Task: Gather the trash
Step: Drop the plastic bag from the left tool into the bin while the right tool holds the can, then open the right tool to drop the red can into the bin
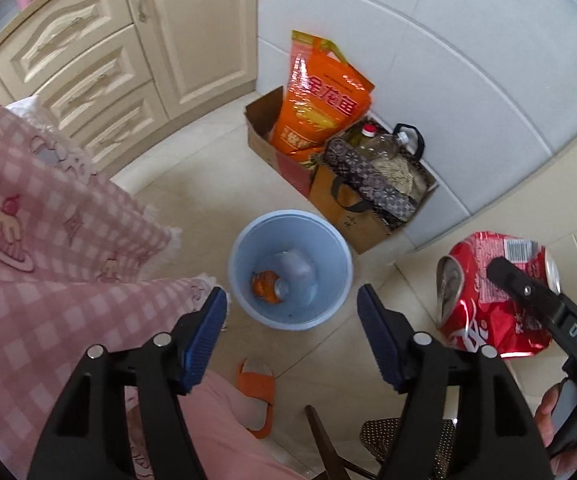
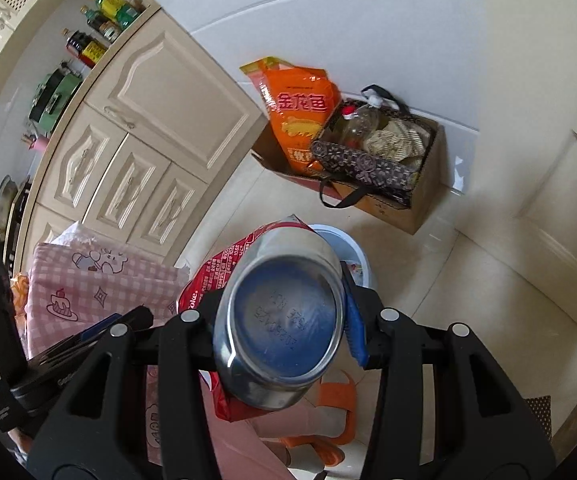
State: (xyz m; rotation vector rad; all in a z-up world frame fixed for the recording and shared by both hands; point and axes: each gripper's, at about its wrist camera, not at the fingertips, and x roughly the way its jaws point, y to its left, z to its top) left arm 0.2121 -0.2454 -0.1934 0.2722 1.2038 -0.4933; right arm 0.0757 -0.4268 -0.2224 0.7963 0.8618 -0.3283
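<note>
A light blue bin (image 1: 244, 240) stands on the floor tiles, directly below my left gripper (image 1: 291, 300). That gripper is open, with nothing between its blue pads. Inside the bin lie a crushed orange can (image 1: 264, 288) and a clear plastic piece (image 1: 294, 266). To the right, a crushed red cola can (image 1: 484, 304) hangs in the air, and my right gripper (image 2: 280, 312) is shut on it. In the right wrist view the can's silver bottom (image 2: 280, 320) faces the camera and hides most of the bin (image 2: 352, 248) behind it.
A pink checked tablecloth (image 1: 48, 220) hangs at the left. Cream cabinets (image 1: 128, 60) stand behind it. By the white wall, a cardboard box (image 1: 260, 136) holds an orange rice bag (image 1: 316, 96), a bottle and a patterned bag. A person's pink trouser leg and orange slipper (image 1: 260, 388) are below.
</note>
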